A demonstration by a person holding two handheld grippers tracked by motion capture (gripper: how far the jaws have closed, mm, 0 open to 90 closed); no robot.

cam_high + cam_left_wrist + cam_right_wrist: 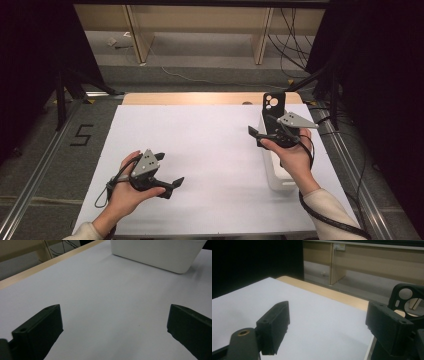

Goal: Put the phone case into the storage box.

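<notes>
Right now the right gripper (pixel 265 134), jaws spread and empty beside the upright black phone case (pixel 273 107) in the white bin (pixel 278 182), could topple that case, while the left gripper (pixel 167 172) idles spread.

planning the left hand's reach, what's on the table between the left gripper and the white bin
Nothing: in the high view only bare white table lies between the left gripper and the white bin; the left gripper view agrees.

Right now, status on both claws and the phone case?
Left claw open, low over white table. Right claw open beside upright black phone case in white bin. Nothing in the way.
</notes>
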